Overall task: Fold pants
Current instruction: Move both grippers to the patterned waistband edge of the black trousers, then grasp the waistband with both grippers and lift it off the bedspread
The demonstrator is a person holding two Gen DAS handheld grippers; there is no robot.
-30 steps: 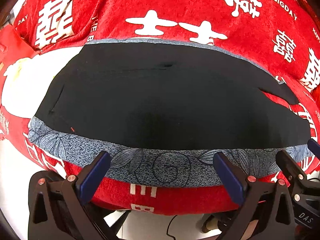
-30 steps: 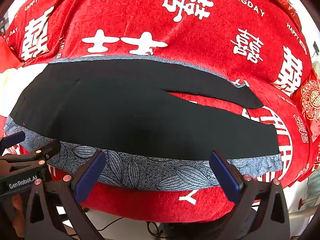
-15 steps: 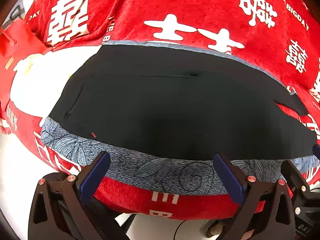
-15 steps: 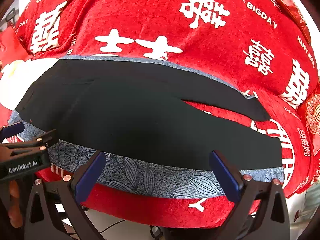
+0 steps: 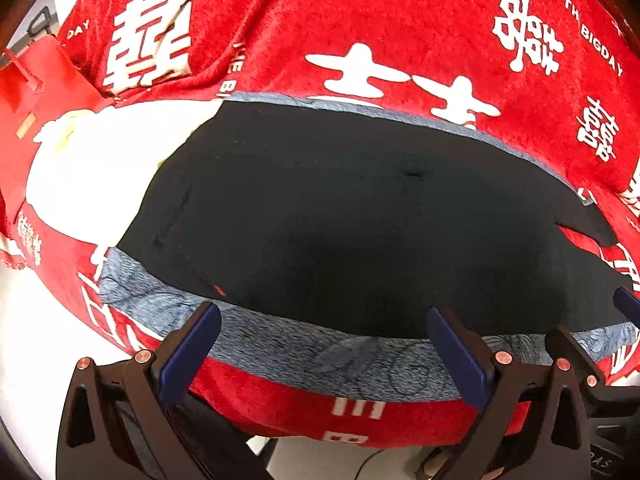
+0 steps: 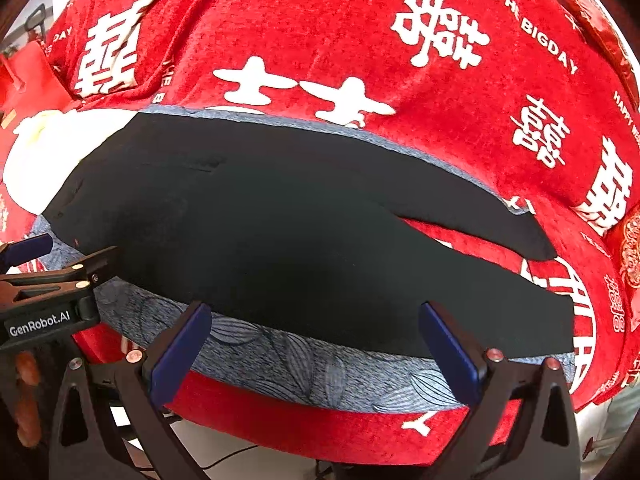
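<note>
both views have crept closer since a second ago. black pants (image 5: 360, 216) lie flat on my grey mat (image 6: 320, 376); left gripper (image 5: 320, 344) and right gripper (image 6: 316, 340) gape wide, empty. soft, limp cloth: i'd pinch the near edge.

My table is draped in a red cloth (image 6: 360, 20) printed with white characters and English words. A grey leaf-patterned mat (image 6: 304, 372) lies on it. Below the table edge I see pale floor (image 5: 24, 344) and a dark cable (image 6: 224, 456).
</note>
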